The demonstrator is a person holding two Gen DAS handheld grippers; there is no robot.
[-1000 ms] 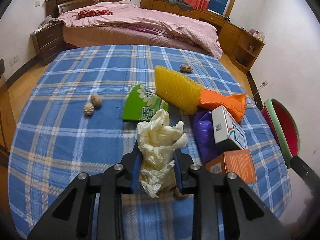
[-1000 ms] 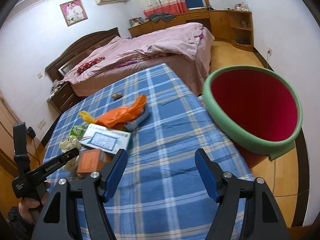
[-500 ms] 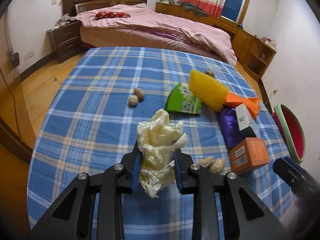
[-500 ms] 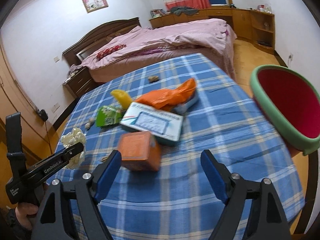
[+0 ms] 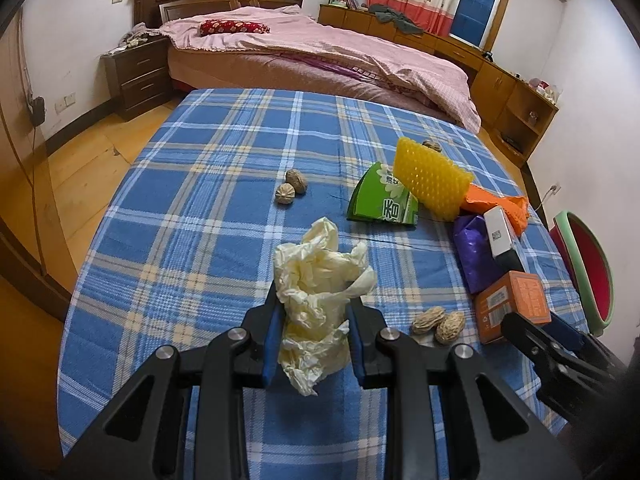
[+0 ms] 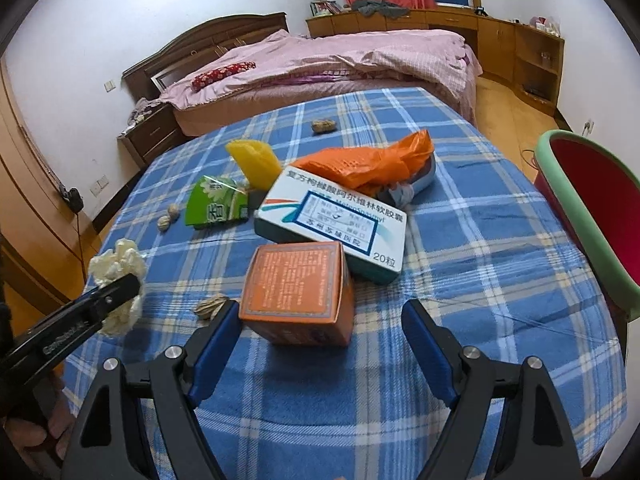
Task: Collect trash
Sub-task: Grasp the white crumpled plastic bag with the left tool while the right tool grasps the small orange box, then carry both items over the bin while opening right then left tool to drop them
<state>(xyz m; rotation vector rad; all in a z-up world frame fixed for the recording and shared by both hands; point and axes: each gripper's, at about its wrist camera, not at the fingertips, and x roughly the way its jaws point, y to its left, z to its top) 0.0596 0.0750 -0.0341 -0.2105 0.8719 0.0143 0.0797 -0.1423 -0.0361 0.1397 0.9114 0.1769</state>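
- Left wrist view: your left gripper (image 5: 314, 350) was clamped on the crumpled yellowish wad (image 5: 318, 276), held above the near edge of the table (image 5: 224, 152).
- Against the frame a second back, the table spread wider in this view: the two peanuts (image 5: 439, 320) showed beside the orange box (image 5: 514, 304), and your right gripper (image 5: 560, 340) had entered at the table's right edge.
- That meant one piece was secured while the bin (image 5: 584, 264) waited off the right edge.
- Right wrist view: your right gripper (image 6: 320, 346) had swung from the bin (image 6: 592, 216) toward the orange box (image 6: 298, 290) at the near edge.
- Its jaws were closing; the box sat between them, the left finger (image 6: 216, 340) close to it, the right one apart.
- The white medicine box (image 6: 332, 224) leaned on the box's far side, so I judged it could shift on lifting.
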